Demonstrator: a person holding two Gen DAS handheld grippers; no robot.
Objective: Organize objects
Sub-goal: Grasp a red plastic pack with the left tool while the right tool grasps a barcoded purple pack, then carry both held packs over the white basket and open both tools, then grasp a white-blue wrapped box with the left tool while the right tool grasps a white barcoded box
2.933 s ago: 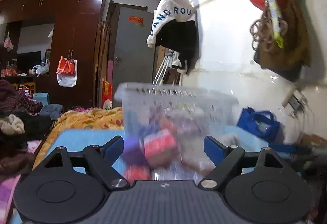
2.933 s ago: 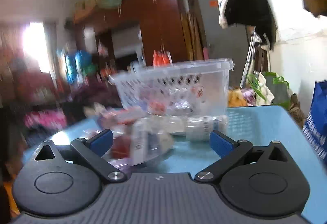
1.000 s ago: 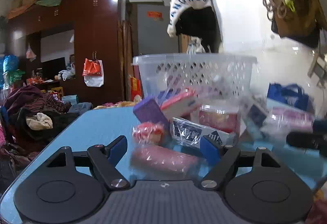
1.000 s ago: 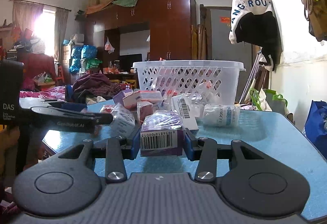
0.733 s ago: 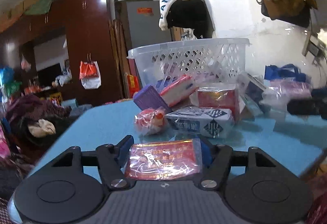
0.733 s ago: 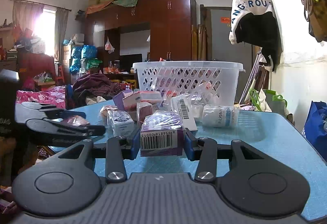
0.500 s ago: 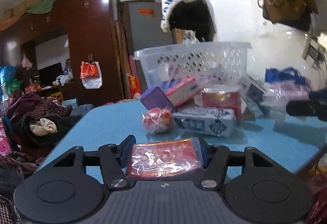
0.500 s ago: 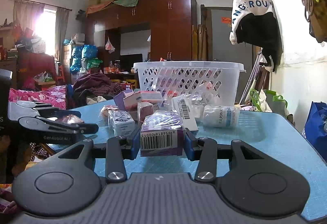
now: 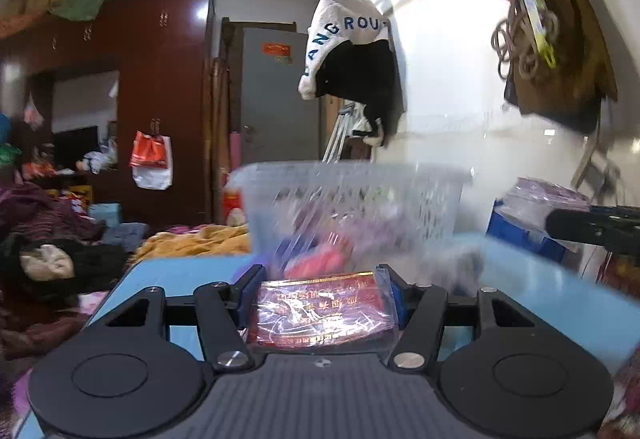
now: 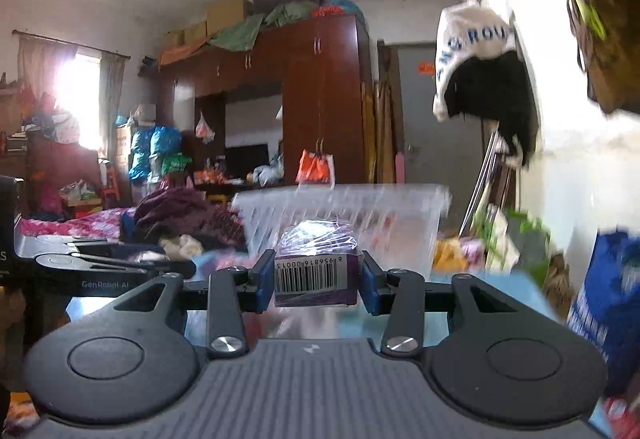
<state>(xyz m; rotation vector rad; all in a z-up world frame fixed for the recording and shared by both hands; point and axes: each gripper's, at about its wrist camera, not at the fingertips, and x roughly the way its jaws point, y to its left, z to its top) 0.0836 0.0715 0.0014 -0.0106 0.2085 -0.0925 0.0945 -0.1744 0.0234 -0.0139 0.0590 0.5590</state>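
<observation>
Both tongs have risen since half a second ago, the left tongs (image 9: 322, 297) clamped on a red packet (image 9: 320, 313) and the right tongs (image 10: 316, 277) on a purple box (image 10: 316, 271), each before the white basket (image 9: 352, 199), whose blurred pile (image 9: 320, 251) on the blue table (image 9: 188, 271) only the left view shows.

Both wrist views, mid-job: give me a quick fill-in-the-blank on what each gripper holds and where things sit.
1. The left gripper is shut on a flat ____ packet wrapped in clear plastic.
2. The right gripper is shut on a ____ box with a barcode facing the camera.
3. The white basket stands on the ____ table.

Missing words: red; purple; blue
</observation>
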